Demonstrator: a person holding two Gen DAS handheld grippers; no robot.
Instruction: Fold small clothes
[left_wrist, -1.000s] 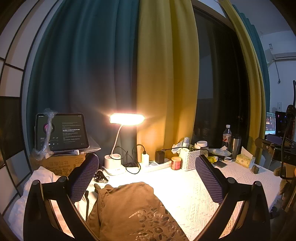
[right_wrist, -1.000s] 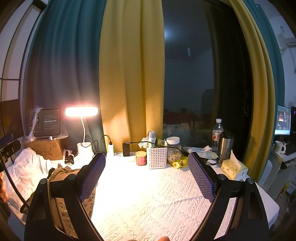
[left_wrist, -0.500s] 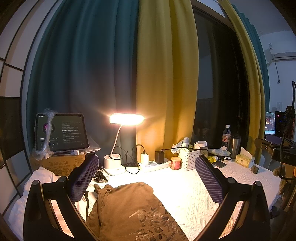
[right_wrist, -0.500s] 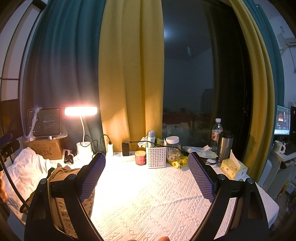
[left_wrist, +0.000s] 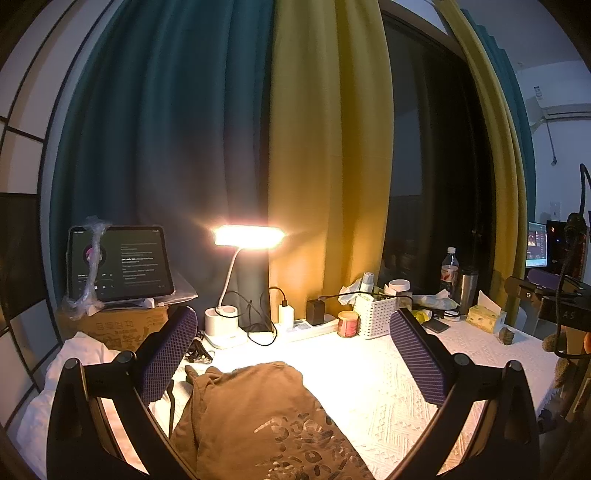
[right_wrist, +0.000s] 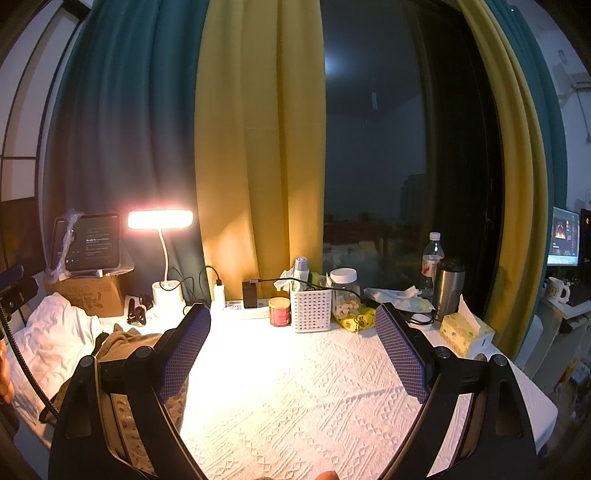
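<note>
The brown garment (left_wrist: 258, 417) with the pale print is lying rumpled on the white textured cloth of the counter (left_wrist: 388, 387), right under the left claw (left_wrist: 291, 354) and off to the left of the right claw (right_wrist: 291, 347). Both claws are spread wide with nothing in them, hovering above the surface.

I'd say the step here is getting a first hold, so go for an edge or corner, not the bunched middle, and let each claw take one side so the fabric can be pulled flat before any fold. Work toward the open patch of cloth on the right. Keep clear of the lamp (left_wrist: 247, 236) cable and the white basket (right_wrist: 310, 310) at the back.
</note>
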